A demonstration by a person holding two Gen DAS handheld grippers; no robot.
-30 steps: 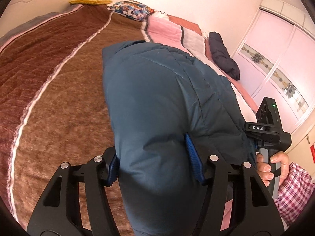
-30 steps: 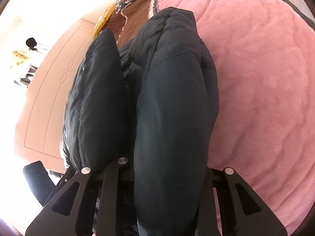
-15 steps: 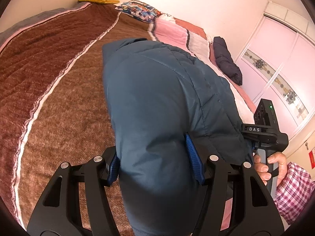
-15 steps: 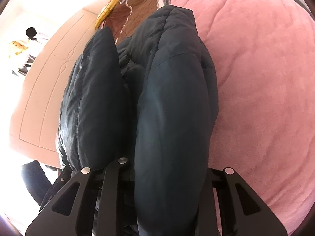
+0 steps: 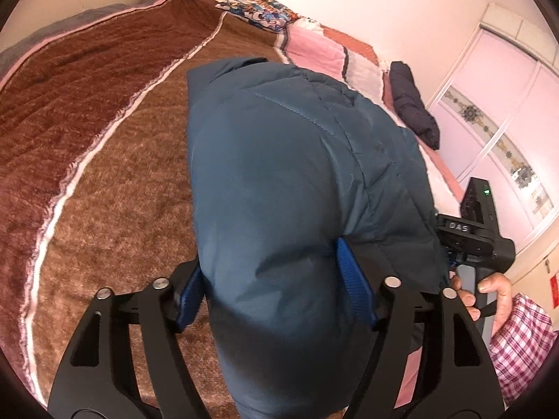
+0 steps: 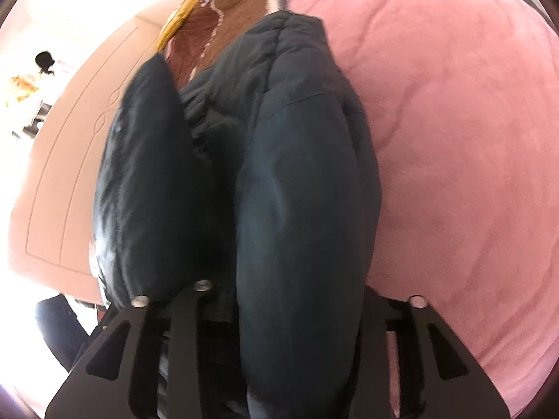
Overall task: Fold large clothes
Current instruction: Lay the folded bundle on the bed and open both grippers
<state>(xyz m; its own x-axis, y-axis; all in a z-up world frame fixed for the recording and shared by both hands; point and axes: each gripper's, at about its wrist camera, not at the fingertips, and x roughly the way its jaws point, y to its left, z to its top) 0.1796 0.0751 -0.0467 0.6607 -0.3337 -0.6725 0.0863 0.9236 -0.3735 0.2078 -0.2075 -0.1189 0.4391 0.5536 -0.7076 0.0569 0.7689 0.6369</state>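
A dark blue puffer jacket (image 5: 297,192) lies bunched on the bed, and a thick fold of it runs back between the jaws of my left gripper (image 5: 272,286). Those jaws are opening; the blue pads (image 5: 353,279) stand at the fold's sides and no longer squeeze it. In the right wrist view two padded rolls of the jacket (image 6: 297,209) fill the middle. My right gripper (image 6: 297,296) is opening too, with one roll between its jaws and its pads hidden beneath. A hand (image 5: 489,289) in a checked sleeve holds the right gripper's body.
A brown fleece blanket (image 5: 104,174) covers the bed's left side and a pink blanket (image 6: 471,139) its right. A dark folded garment (image 5: 412,111) lies at the far right edge. Pillows (image 5: 258,10) lie at the head. Wardrobe doors (image 5: 506,122) stand to the right.
Both grippers' jaws have spread wider around the jacket. The jacket's left roll in the right wrist view has shifted and blurred. Neither hand has moved much.
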